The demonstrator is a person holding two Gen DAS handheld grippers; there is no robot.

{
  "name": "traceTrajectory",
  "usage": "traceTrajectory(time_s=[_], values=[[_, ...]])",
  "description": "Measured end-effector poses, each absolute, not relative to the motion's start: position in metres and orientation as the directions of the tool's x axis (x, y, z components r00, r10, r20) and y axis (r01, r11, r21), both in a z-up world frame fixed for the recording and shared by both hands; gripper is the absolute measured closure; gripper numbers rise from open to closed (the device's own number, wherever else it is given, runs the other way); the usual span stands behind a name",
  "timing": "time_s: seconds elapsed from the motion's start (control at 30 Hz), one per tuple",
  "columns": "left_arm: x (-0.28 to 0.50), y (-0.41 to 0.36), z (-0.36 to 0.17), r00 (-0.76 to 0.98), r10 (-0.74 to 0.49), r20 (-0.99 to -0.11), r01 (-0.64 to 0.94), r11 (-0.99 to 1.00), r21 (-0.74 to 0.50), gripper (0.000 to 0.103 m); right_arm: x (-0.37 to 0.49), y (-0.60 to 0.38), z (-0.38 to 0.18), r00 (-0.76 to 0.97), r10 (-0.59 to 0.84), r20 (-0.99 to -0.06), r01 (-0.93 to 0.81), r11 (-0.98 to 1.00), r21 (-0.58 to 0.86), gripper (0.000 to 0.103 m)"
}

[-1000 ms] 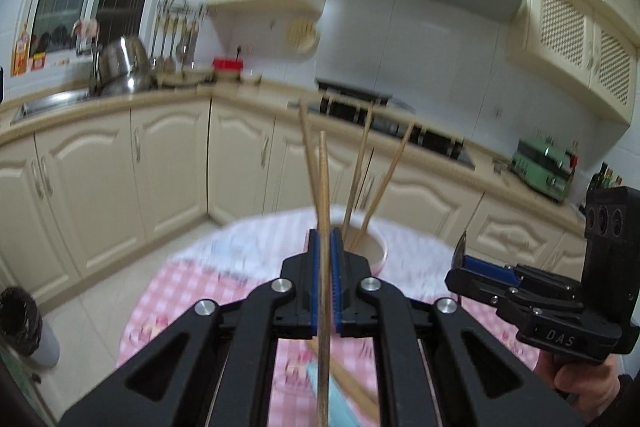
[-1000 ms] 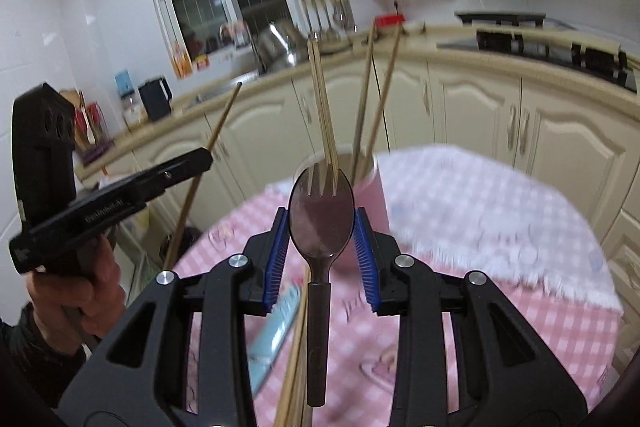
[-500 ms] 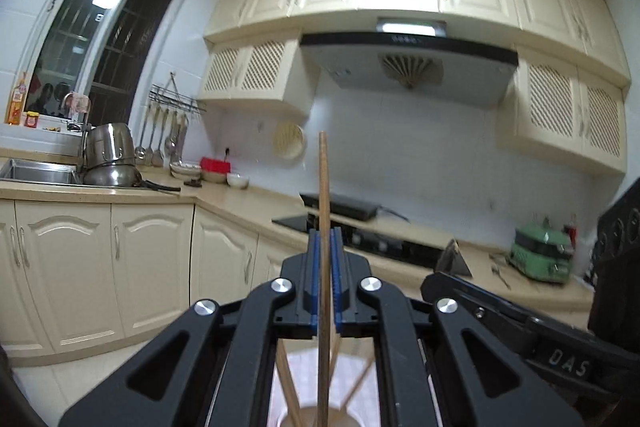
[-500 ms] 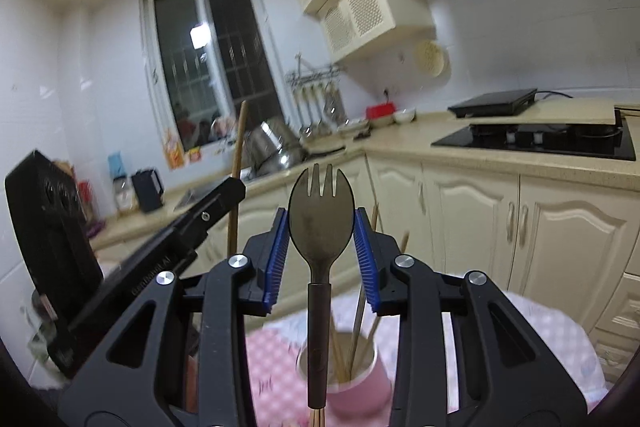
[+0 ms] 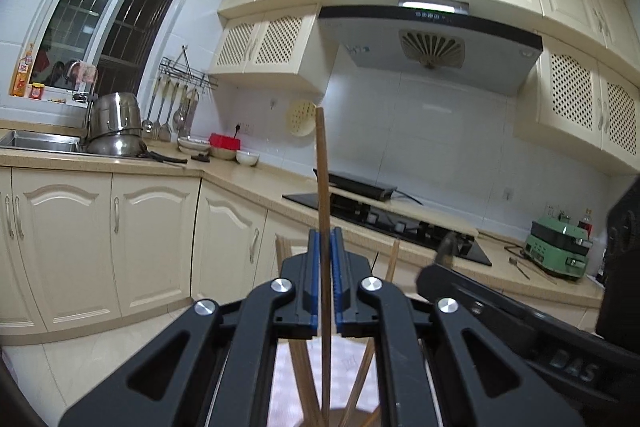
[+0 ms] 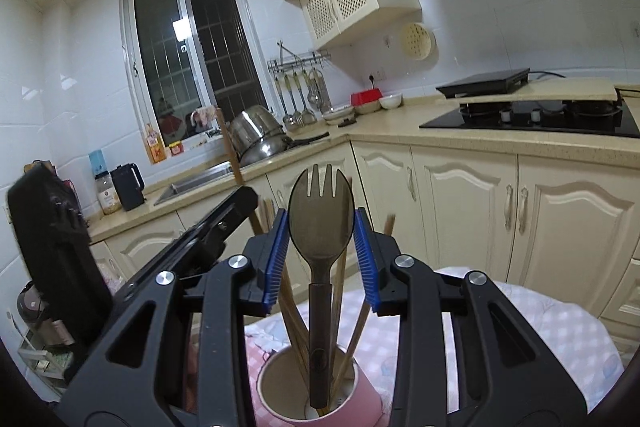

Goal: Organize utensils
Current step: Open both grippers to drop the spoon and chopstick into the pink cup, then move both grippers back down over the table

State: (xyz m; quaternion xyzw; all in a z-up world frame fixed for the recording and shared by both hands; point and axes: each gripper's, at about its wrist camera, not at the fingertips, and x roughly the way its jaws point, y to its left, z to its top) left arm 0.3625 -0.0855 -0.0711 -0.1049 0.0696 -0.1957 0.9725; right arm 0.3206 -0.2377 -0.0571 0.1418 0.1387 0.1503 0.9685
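Table: round, under a pink and white checked cloth; only its far part shows, the rest is cut off behind the right tool.
Cup: one, pink outside and pale inside, standing on the cloth at 6 o'clock in the right wrist view; its base is out of frame.
Left gripper: black arms with blue pads, fingers nearly together and clamped on one chopstick.
Right gripper: same build, fingers narrowly apart with the blue pads against both edges of the spork's bowl.
Spork: one, dark brown, spoon bowl with three short tines at 12 o'clock, held upright; its dark handle hangs down into the cup's mouth, and whether it touches the bottom is hard to tell.
Chopstick: one, plain light wood, upright, tip at 12 o'clock above the left pads, lower end running down out of frame.
Other chopsticks: light wood, leaning in the cup behind the spork; about four, but they overlap and the spork hides part of them, so the count is unsure.
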Motion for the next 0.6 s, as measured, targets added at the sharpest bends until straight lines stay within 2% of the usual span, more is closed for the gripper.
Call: traceTrajectory(time_s=[0.07, 0.1, 0.17, 0.2, 0.23, 0.27, 0.3, 0.33, 0.43, 0.5, 0.6], values=[[0.359, -0.083, -0.075, 0.912, -0.394, -0.115, 0.364, 0.905, -0.22, 0.096, 0.321, -0.234, -0.061, 0.913, 0.329, -0.241, -0.25, 0.918, 0.307, 0.07], [0.357, -0.082, -0.077, 0.91, -0.396, -0.124, 0.364, 0.906, -0.216, 0.096, 0.32, -0.233, -0.063, 0.91, 0.33, -0.25, -0.249, 0.92, 0.304, 0.066], [0.355, -0.08, -0.077, 0.906, -0.398, -0.142, 0.367, 0.908, -0.203, 0.087, 0.317, -0.233, -0.064, 0.911, 0.325, -0.254, -0.243, 0.921, 0.305, 0.053], [0.351, -0.077, -0.076, 0.91, -0.388, -0.145, 0.357, 0.913, -0.2, 0.076, 0.314, -0.235, -0.064, 0.913, 0.318, -0.256, -0.235, 0.922, 0.307, 0.051], [0.35, -0.073, -0.075, 0.913, -0.38, -0.15, 0.348, 0.916, -0.201, 0.062, 0.312, -0.237, -0.064, 0.913, 0.317, -0.255, -0.232, 0.92, 0.315, 0.045], [0.347, -0.067, -0.073, 0.915, -0.373, -0.156, 0.338, 0.917, -0.21, 0.054, 0.308, -0.241, -0.063, 0.915, 0.314, -0.252, -0.225, 0.918, 0.325, 0.036], [0.345, -0.063, -0.071, 0.916, -0.37, -0.158, 0.333, 0.918, -0.217, 0.038, 0.304, -0.244, -0.062, 0.919, 0.311, -0.243, -0.223, 0.917, 0.332, 0.031], [0.341, -0.058, -0.069, 0.918, -0.364, -0.159, 0.326, 0.919, -0.222, 0.026, 0.3, -0.246, -0.061, 0.922, 0.309, -0.235, -0.222, 0.916, 0.334, 0.025], [0.329, -0.049, -0.061, 0.921, -0.359, -0.152, 0.325, 0.922, -0.211, 0.015, 0.288, -0.25, -0.053, 0.928, 0.301, -0.219, -0.221, 0.92, 0.325, 0.017], [0.316, -0.045, -0.055, 0.924, -0.351, -0.15, 0.32, 0.927, -0.196, 0.011, 0.28, -0.251, -0.048, 0.932, 0.3, -0.202, -0.226, 0.919, 0.323, 0.007], [0.303, -0.04, -0.048, 0.928, -0.339, -0.152, 0.311, 0.933, -0.181, 0.007, 0.27, -0.255, -0.041, 0.934, 0.31, -0.178, -0.239, 0.912, 0.332, 0.006]])
